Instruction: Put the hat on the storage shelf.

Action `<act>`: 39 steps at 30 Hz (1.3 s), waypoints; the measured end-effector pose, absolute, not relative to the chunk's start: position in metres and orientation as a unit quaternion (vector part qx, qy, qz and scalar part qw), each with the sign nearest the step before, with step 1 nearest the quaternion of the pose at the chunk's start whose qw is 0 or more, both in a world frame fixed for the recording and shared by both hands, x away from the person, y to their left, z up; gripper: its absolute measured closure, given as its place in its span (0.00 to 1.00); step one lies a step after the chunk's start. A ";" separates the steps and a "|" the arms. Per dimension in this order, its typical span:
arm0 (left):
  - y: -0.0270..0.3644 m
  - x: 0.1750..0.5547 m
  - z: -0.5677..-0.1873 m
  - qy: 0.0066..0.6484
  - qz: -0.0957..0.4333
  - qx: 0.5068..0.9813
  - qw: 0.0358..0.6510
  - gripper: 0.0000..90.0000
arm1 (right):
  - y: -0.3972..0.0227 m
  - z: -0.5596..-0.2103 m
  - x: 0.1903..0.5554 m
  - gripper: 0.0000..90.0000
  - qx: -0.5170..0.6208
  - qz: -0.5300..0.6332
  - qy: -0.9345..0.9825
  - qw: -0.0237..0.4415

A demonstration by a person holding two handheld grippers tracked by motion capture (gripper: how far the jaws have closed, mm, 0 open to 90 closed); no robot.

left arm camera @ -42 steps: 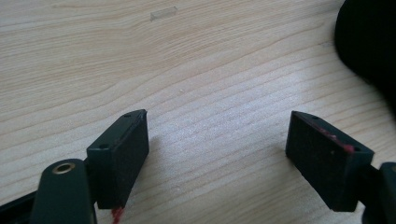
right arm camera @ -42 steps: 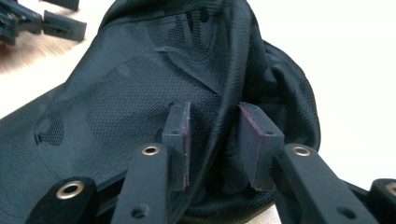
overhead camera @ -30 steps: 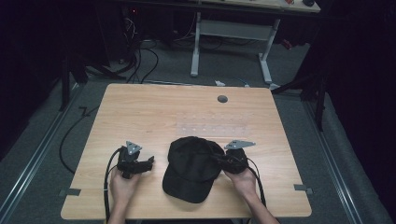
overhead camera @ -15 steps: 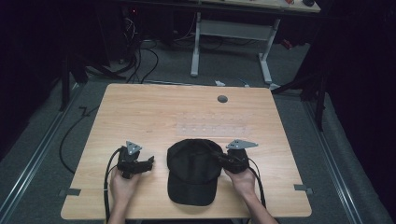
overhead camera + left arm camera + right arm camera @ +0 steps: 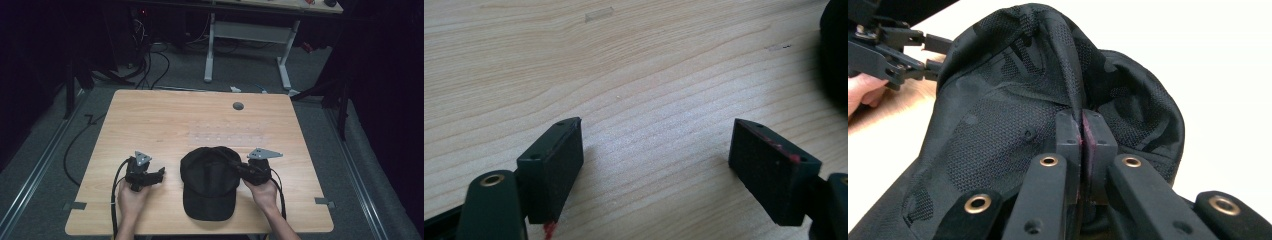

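1. Counting: one black cap (image 5: 210,182), near edge of the wooden worktop (image 5: 165,115).
2. Your right gripper (image 5: 1081,125) has just pinched shut on the cap's crown fabric.
3. Your left gripper (image 5: 656,165) stands wide, empty.
4. Dark room, grey floor (image 5: 45,165).

From above, my light wooden table (image 5: 165,120) is the one lit patch; the floor and room around it sink into near black, and the picture is soft and a little grainy. Light falls from overhead, so shadows stay short. Along my left hand-held gripper (image 5: 656,165) the wood grain looks bright and crisp, with soft shadows beside each jaw. Along my right hand-held gripper (image 5: 1082,132) the black mesh fabric cap (image 5: 1013,125) is sharp, while the table behind it glares out to white.
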State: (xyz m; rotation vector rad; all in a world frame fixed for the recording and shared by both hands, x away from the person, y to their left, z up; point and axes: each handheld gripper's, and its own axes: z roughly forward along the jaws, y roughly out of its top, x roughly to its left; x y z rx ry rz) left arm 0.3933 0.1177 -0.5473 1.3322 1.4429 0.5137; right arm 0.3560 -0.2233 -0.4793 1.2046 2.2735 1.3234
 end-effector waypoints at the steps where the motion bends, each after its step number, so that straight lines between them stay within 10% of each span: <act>1: 0.118 0.393 -0.547 0.604 0.215 0.557 0.528 0.25 | -0.224 -0.478 0.356 0.97 0.411 0.457 0.779 0.125; 24: 0.120 0.393 -0.544 0.600 0.188 0.572 0.527 0.24 | -0.251 -0.449 0.351 0.98 0.392 0.487 0.766 0.147; 39: 0.109 0.379 -0.525 0.574 0.066 0.582 0.572 0.21 | -0.259 -0.426 0.348 0.98 0.368 0.507 0.763 0.160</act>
